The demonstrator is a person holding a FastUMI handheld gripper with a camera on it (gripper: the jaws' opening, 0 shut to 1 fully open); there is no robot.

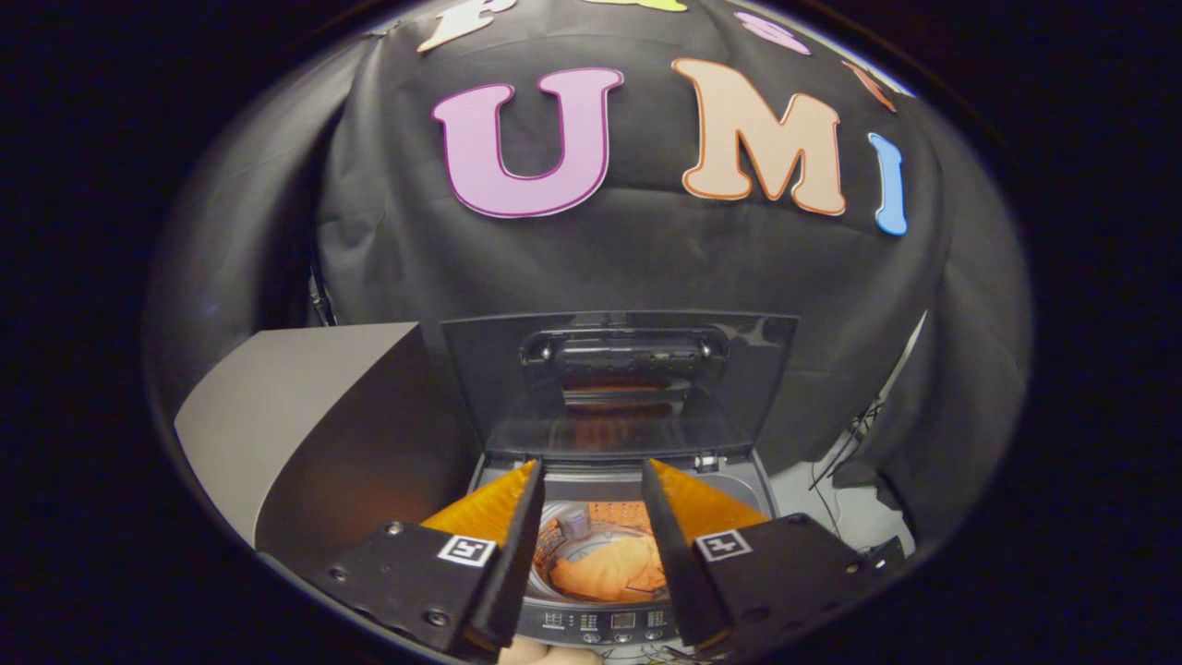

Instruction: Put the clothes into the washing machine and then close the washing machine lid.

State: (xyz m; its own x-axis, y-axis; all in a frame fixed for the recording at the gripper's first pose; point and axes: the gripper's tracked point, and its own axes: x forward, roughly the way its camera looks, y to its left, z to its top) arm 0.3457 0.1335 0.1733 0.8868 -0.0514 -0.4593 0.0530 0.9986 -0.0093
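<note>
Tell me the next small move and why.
Probably lift toward the lid to swing it down: the orange clothes already lie in the drum, the gripper has its fingers open and empty above it, and the lid stands upright.

Staged booth, perhaps — black cloth wall [646,268], washing machine [619,628]

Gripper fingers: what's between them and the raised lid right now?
In the gripper view, the open gripper has the washer's open tub between its fingers, orange clothes inside; raised lid stands just beyond.

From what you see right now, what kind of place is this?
Probably a staged recording booth, not a real laundry room: a black cloth wall hangs behind a small washing machine, lid up, orange clothes inside. The gripper hovers open above.
</note>
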